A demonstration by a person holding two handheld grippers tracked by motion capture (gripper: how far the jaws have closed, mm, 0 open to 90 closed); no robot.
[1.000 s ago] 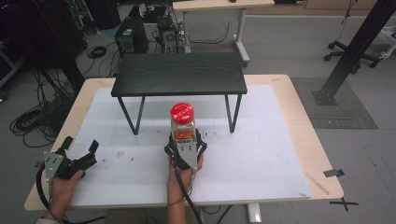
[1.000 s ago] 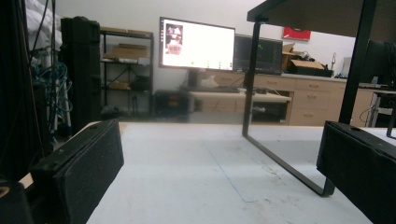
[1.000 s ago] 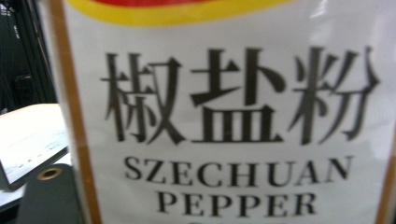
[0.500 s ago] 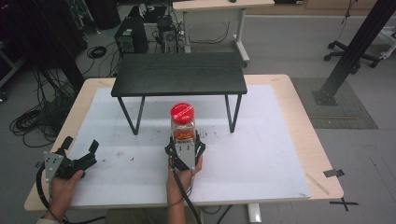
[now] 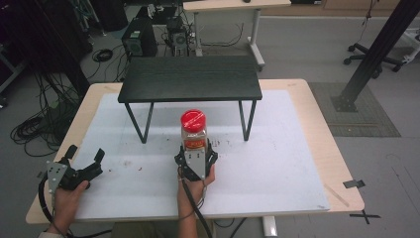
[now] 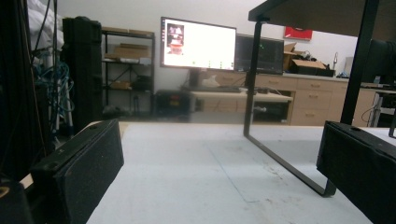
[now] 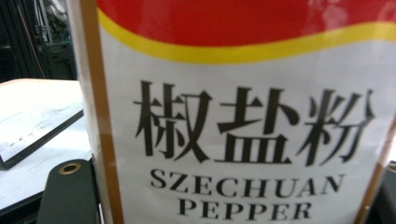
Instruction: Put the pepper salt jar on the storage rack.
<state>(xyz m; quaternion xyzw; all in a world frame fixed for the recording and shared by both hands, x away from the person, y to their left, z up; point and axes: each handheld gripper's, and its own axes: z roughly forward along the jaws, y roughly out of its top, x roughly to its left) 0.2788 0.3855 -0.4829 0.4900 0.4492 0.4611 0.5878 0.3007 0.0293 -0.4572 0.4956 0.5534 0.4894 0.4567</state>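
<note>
Between the right gripper's [image 5: 197,157] fingers stands the pepper jar [image 5: 193,131].

Black low shelf [image 5: 190,85] on thin metal legs, stood at far side of white mat [image 5: 277,163] covering the wooden surface [image 5: 338,163]. Lit monitor [image 6: 198,44], wooden cabinets [image 6: 313,100] behind. Cables [image 5: 37,131] coiled on floor, left. Black tape [image 5: 355,184] at right edge.

Both hands are bare, no sleeves at the wrists. Each gripper is black with a grey three-cornered plate on top — the left gripper [image 5: 85,159] and right gripper [image 5: 197,157] alike — and trails a black cable. The jaws are blocky, matte, dark-padded.
</note>
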